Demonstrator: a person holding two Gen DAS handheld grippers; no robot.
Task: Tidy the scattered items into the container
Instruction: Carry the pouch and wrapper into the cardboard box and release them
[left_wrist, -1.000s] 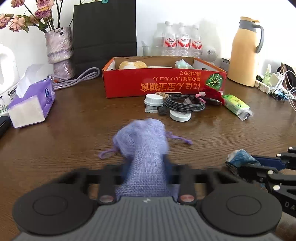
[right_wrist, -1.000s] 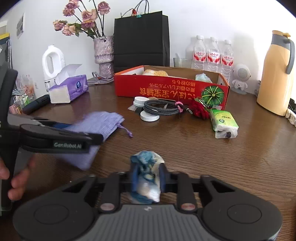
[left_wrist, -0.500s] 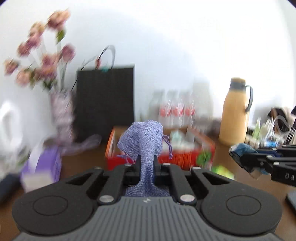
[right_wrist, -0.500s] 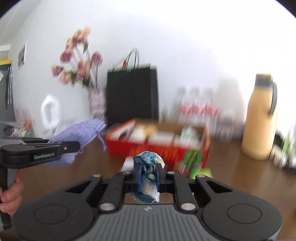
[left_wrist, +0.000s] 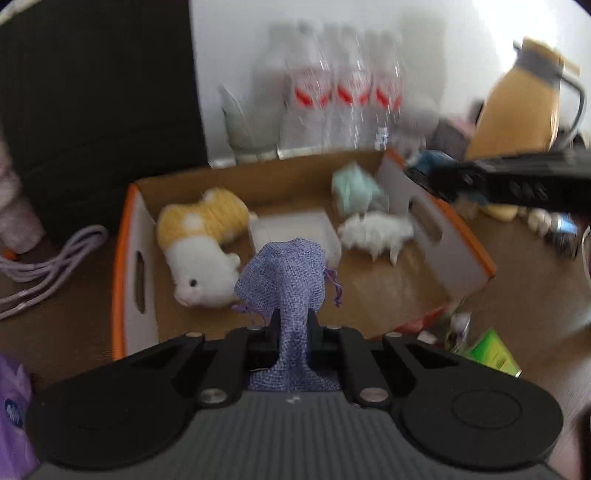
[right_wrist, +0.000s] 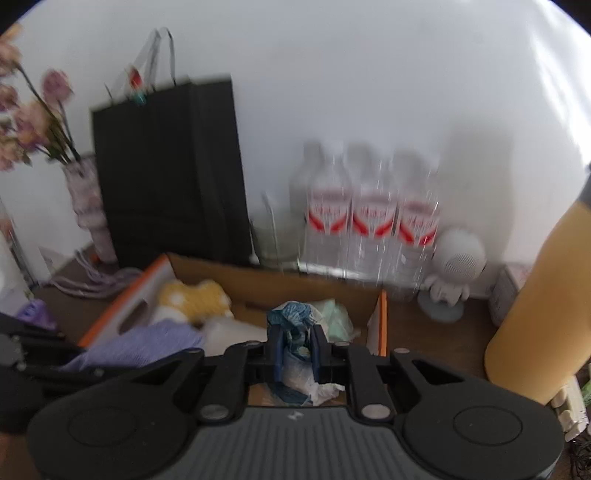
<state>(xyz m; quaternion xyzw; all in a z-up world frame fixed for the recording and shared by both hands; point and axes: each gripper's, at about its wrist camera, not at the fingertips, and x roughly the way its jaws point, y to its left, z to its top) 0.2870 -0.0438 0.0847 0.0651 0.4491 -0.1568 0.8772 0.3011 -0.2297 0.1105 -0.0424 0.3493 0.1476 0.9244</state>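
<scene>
Left wrist: knobbly woven lilac pouch (left_wrist: 282, 273).

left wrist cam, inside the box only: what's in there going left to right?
Inside the cardboard box, left to right: yellow-and-white plush toy → flat white box → fluffy white plush. The mint-green item lies behind the white plush, so its place in the order is unclear.
</scene>
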